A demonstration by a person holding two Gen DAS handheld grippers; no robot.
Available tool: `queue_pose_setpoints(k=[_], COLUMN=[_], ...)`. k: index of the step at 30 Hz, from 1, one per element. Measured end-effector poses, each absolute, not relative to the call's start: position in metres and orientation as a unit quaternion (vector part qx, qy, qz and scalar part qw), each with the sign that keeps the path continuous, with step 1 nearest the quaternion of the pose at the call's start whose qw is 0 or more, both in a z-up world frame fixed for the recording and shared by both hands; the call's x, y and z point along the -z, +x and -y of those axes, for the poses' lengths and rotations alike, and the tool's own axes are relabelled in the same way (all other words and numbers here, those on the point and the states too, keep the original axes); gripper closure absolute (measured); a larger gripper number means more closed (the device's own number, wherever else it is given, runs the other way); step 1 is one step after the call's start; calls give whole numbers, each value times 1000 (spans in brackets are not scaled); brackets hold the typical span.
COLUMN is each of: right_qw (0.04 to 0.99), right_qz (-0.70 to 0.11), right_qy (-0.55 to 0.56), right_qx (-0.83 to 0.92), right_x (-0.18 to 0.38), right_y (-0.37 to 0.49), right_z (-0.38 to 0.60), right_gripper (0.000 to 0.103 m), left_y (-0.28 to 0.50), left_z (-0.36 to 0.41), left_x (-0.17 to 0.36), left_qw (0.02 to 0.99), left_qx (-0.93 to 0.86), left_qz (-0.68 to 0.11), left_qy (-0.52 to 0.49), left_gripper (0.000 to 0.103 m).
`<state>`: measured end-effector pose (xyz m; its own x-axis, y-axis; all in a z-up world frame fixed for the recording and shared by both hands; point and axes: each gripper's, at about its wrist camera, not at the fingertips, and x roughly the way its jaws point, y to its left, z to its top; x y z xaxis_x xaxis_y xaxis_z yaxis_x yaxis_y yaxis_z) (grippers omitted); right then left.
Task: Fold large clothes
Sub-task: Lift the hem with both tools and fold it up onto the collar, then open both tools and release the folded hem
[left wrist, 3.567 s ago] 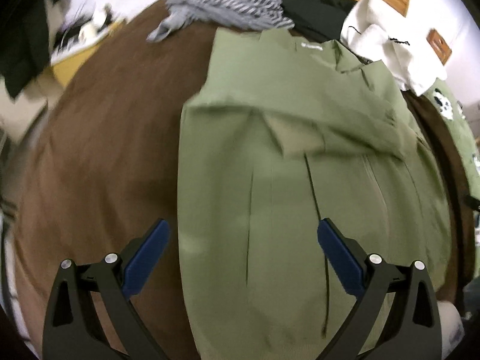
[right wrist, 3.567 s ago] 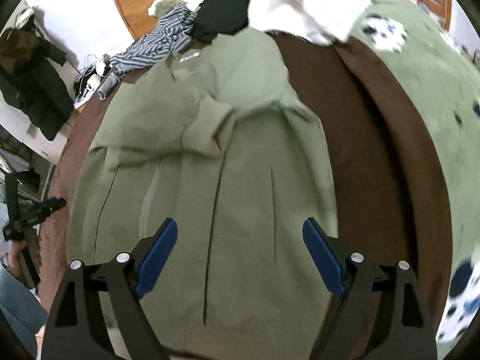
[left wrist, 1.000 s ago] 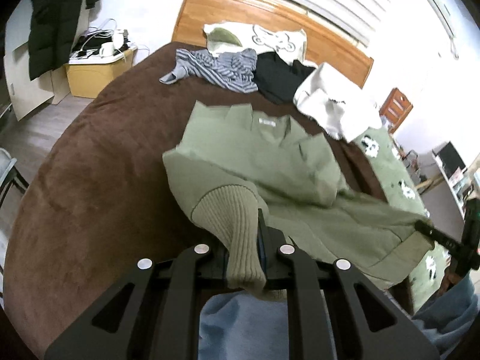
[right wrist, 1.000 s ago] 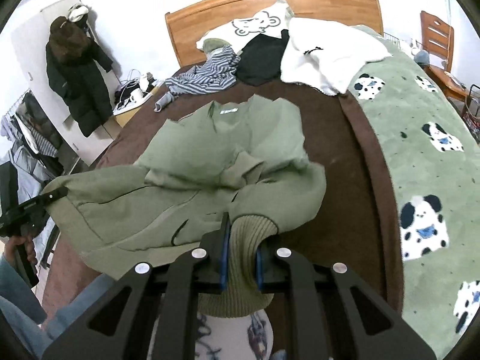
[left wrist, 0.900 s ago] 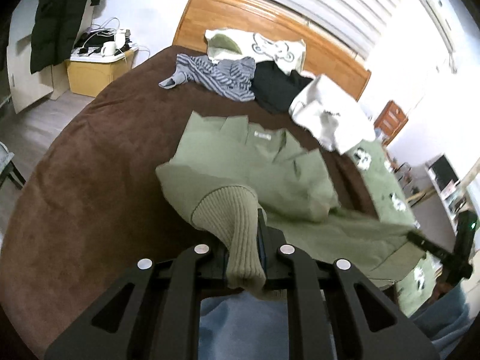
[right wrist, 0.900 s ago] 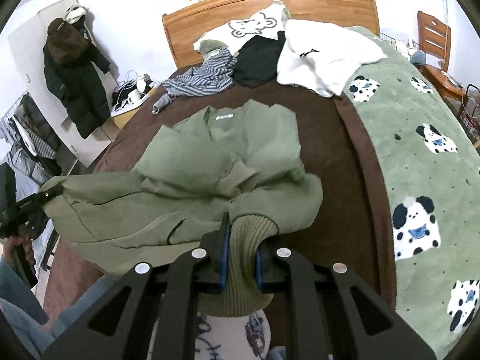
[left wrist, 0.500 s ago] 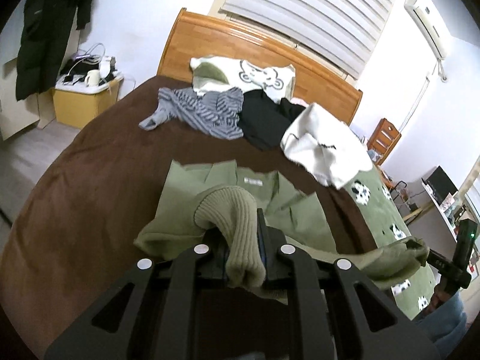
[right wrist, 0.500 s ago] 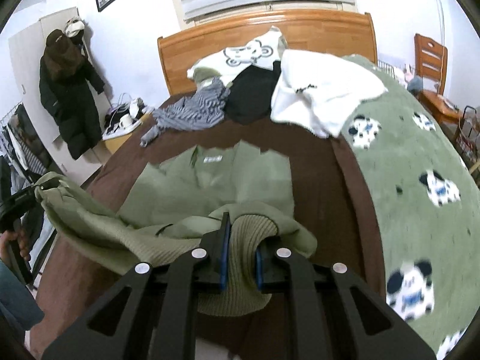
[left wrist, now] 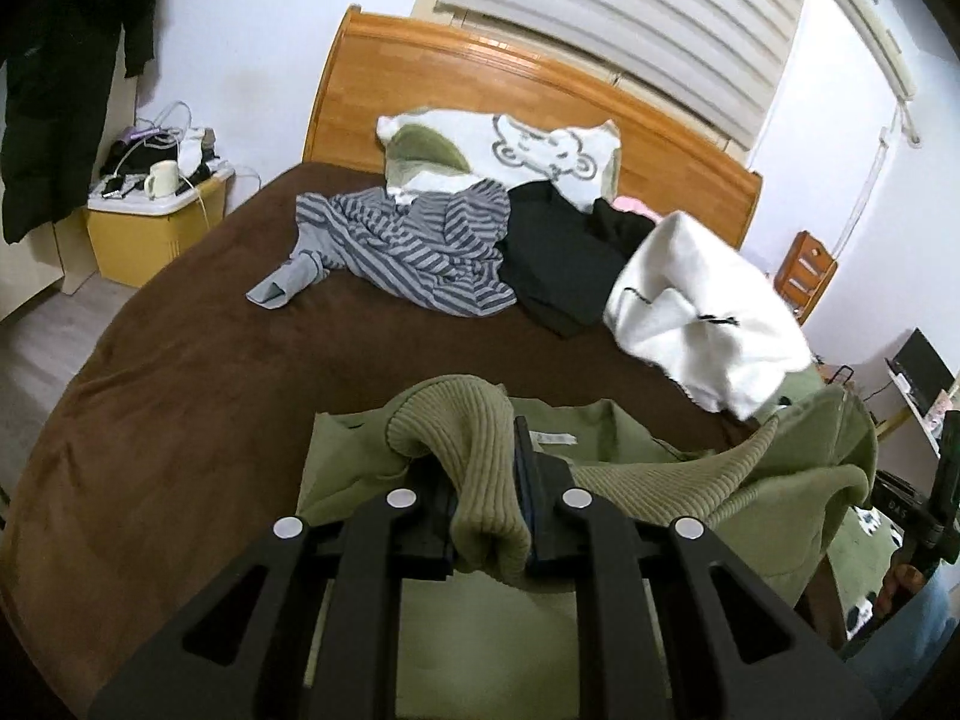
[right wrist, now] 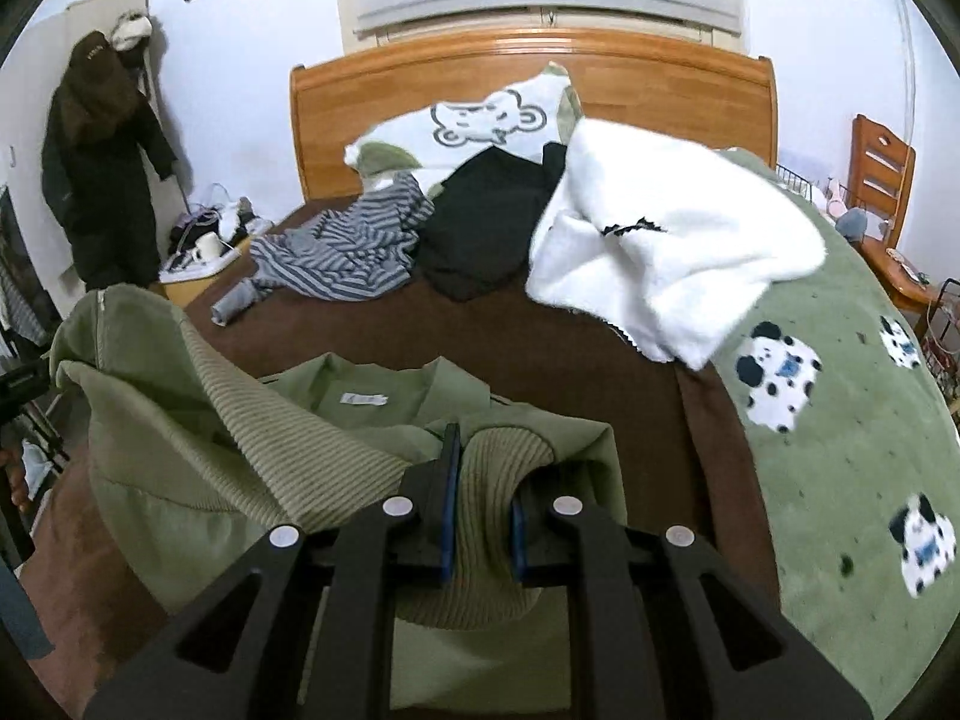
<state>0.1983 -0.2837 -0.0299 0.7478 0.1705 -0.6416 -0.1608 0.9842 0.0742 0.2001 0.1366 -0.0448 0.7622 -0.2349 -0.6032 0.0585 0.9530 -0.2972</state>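
Note:
An olive-green jacket (left wrist: 360,468) (right wrist: 372,396) with a ribbed hem lies on the brown bedspread (left wrist: 180,360), its collar and white label toward the headboard. My left gripper (left wrist: 487,480) is shut on one corner of the ribbed hem (left wrist: 474,450). My right gripper (right wrist: 483,492) is shut on the other hem corner (right wrist: 492,468). The hem band (left wrist: 690,480) stretches between them, lifted over the jacket's upper part. In the left wrist view the other gripper (left wrist: 936,498) shows at the right edge.
Near the wooden headboard (left wrist: 540,84) lie a striped garment (left wrist: 408,246), a black one (left wrist: 564,258), a white fleece (left wrist: 696,312) and a pillow (left wrist: 510,150). A green dog-print blanket (right wrist: 840,390) covers the bed's right side. A yellow box (left wrist: 150,228) stands left.
Both grippers have carried the hem forward over the jacket toward the collar, so the lower half now folds over the upper half. Both grips stayed shut.

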Motion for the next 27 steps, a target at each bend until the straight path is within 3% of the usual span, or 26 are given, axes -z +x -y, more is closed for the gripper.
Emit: queue_pose_setpoints(k=[17,23,27], right_qw=[902,897,898], right_qz=[-430,-440,-437], right_qy=[9,7,14], right_qx=[-47,-46,-39], right_x=[141,158,158], right_y=[307,312,313], right_z=[277,280,281], right_gripper=[87,86,84], left_y=[302,305,306], left_z=[-142,-142,-142], left_x=[171,185,184], left_qw=[904,903,904], left_qx=[21,22,26], left_qz=[-403,-408,-408], left_qy=[-141,-132,-122], left_gripper=[81,80,73])
